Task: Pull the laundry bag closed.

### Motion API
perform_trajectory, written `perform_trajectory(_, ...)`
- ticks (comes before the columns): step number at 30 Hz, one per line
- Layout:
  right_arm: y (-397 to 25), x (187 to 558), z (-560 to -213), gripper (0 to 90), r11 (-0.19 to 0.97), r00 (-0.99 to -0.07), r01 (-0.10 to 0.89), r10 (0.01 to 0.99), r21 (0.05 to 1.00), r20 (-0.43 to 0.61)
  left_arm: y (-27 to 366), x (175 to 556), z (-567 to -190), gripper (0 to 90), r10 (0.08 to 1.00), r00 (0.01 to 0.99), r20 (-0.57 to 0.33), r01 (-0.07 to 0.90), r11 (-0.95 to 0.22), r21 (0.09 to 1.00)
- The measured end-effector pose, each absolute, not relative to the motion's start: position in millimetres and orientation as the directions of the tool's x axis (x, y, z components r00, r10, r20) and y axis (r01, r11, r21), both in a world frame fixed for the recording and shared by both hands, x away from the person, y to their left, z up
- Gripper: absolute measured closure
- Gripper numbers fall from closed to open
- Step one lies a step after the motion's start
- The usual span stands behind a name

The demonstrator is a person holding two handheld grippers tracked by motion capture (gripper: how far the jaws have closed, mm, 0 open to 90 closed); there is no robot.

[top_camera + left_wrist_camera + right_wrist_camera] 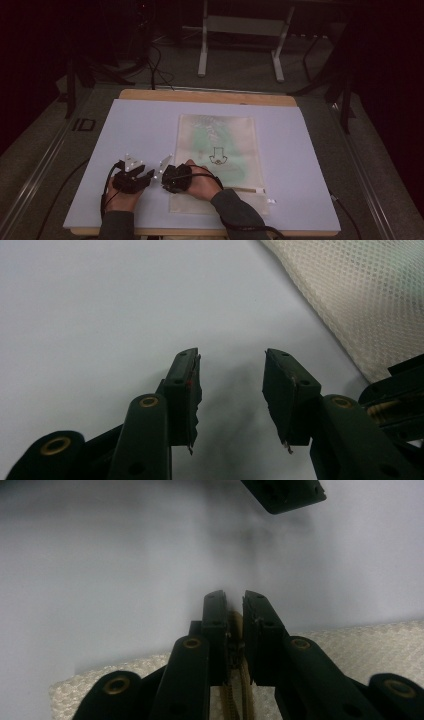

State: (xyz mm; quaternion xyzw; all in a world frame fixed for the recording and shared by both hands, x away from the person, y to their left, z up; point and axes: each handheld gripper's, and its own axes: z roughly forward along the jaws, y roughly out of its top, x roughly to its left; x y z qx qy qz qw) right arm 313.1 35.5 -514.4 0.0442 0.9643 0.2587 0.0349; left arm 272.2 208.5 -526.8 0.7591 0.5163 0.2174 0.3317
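Note:
A beige mesh bag (235, 135) lies flat on the white board (140, 130), with something green and a black drawing showing through it. My right gripper (167, 182) is at the bag's near left corner. In the right gripper view my right gripper (235, 600) is shut on the tan zipper (234, 690) at the edge of the mesh bag (360, 640). My left gripper (147, 175) sits just left of it over bare board. Its jaws stand open with nothing between them, as the left gripper view shows for the left gripper (231, 357), and the mesh bag (360, 295) lies to its right.
The board rests on a wooden table (210, 96). A small white tag (270, 201) lies by the bag's near right corner. Beyond the table stand white frame legs (202, 55) and cables on a dark floor. One jaw of the left gripper (285, 495) shows ahead of the right one.

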Motion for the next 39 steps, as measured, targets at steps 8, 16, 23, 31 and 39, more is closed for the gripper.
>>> perform_trajectory(8, 27, 316, -512, 81.1, 0.815, -0.993, 0.102, 0.118, 0.571, 0.009, 208, 272, -527, 57.7, 0.927, 0.375, -0.011, 0.64, -0.251, 0.726)
perform_trajectory(16, 19, 313, -503, 81.3, 0.798, -0.993, 0.094, 0.121, 0.596, -0.005, 208, 272, -527, 57.6, 0.927, 0.376, -0.014, 0.64, -0.249, 0.727)
perform_trajectory(23, 2, 312, -498, 81.2, 0.803, -0.993, 0.087, 0.116, 0.59, -0.011, 208, 272, -527, 57.0, 0.927, 0.375, -0.015, 0.64, -0.247, 0.728)
perform_trajectory(31, -5, 316, -504, 80.4, 0.823, -0.994, 0.093, 0.109, 0.56, 0.005, 207, 272, -526, 57.4, 0.923, 0.384, -0.018, 0.637, -0.25, 0.729)
perform_trajectory(39, -1, 323, -510, 79.8, 0.835, -0.991, 0.133, 0.119, 0.534, 0.06, 206, 271, -526, 58.0, 0.918, 0.395, -0.026, 0.636, -0.253, 0.729)
